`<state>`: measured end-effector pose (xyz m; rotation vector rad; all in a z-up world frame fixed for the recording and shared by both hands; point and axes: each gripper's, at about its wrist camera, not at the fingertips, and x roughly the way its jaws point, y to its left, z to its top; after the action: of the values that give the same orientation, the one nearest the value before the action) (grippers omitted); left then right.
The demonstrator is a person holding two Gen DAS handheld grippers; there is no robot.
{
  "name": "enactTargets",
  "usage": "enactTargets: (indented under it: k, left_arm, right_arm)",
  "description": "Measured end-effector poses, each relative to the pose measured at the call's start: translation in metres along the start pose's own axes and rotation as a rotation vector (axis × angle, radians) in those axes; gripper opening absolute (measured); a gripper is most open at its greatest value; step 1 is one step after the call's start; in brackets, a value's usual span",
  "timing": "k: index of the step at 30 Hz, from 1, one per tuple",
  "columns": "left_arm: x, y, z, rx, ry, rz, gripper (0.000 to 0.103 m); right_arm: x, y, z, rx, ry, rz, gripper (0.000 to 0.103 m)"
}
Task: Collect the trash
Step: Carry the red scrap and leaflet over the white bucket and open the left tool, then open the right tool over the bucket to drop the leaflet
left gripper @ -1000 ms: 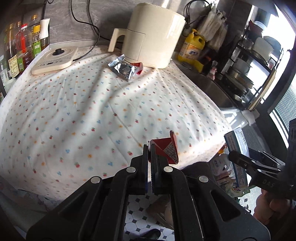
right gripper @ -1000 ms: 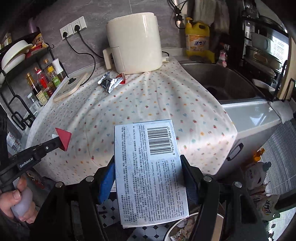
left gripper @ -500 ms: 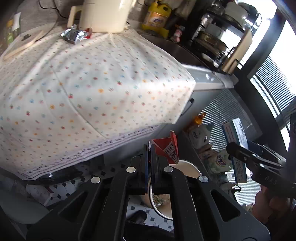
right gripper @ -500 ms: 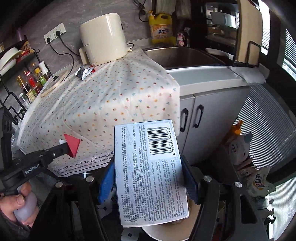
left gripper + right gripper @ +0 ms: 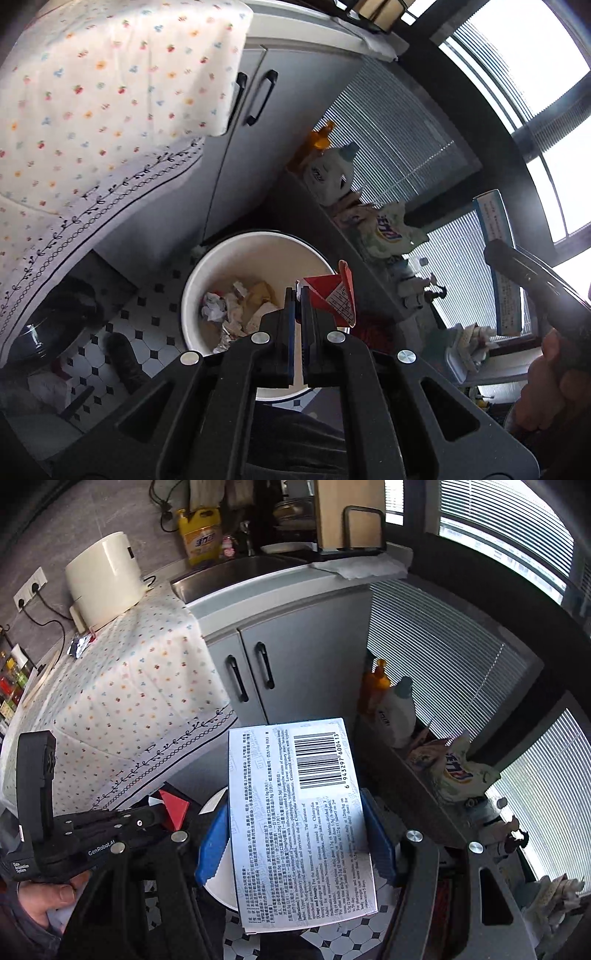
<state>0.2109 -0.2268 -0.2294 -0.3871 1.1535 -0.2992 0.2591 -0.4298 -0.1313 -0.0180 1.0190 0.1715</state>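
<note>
While the left gripper (image 5: 297, 295) pinches a red carton scrap (image 5: 334, 301) over the white bin (image 5: 221, 254) of crumpled paper, the right gripper (image 5: 295, 834), its fingers clamped on a white box (image 5: 301, 823), shows a barcode reading 6943297600413. "GenRobot.AI" marks the left gripper's side.

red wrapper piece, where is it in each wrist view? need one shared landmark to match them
Left wrist: red wrapper sits at centre, pinched in the left gripper, above the white bin.
Right wrist: it is at lower left, at the tip of the left gripper, left of the printed box.
Shared landmark: the two black cabinet handles, upper centre in the left view, centre in the right view.
</note>
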Motion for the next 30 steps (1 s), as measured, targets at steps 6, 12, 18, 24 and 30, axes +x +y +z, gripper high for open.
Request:
enactTargets:
  k: [6,12,18,24,30]
  left_arm:
    - [-0.001,0.004,0.010,-0.030,-0.015,0.018,0.068]
    - [-0.021,0.015,0.025,-0.025,-0.053,0.067,0.075]
    - [-0.053,0.040,0.034,-0.054,-0.107,0.118,0.078]
    - [-0.083,0.073,0.039,-0.096,-0.153,0.170,0.081]
    - [-0.112,0.105,0.042,-0.151,-0.205,0.211,0.081]
  right_arm:
    - [0.002,-0.013,-0.005,0.033,0.008,-0.011,0.065]
    - [0.015,-0.005,-0.005,0.036,0.034,0.013,0.065]
    - [0.035,0.019,-0.003,-0.002,0.085,0.053,0.065]
    - [0.061,0.049,0.000,-0.036,0.157,0.082,0.081]
    - [0.071,0.072,0.021,-0.039,0.157,0.097,0.088]
